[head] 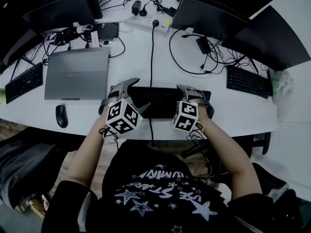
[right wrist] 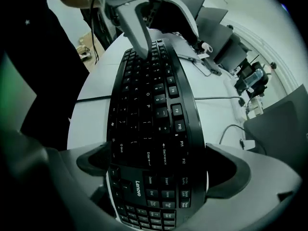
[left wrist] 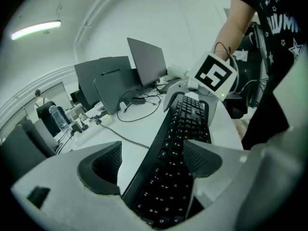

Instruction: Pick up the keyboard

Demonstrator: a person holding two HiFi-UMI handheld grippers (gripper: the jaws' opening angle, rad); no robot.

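Observation:
A black Lenovo keyboard [head: 160, 101] lies crosswise at the white table's front edge, and a gripper stands at each end. My left gripper [head: 132, 95] straddles its left end. In the left gripper view the keyboard [left wrist: 178, 143] runs between the jaws of that gripper [left wrist: 153, 163]: the right jaw lies over the keys, while a strip of table shows between the left jaw and the keyboard's far edge. My right gripper [head: 190, 101] is at the right end. In the right gripper view both jaws of it [right wrist: 159, 170] press the keyboard's [right wrist: 149, 109] long edges.
A closed silver laptop [head: 77, 73] and a black mouse [head: 61, 115] sit to the left. Small black keyboards lie at far left [head: 23, 81] and right [head: 248, 80]. A cable [head: 151, 52] runs from the power strip [head: 148, 22] to the keyboard. Monitors [head: 209, 16] line the back.

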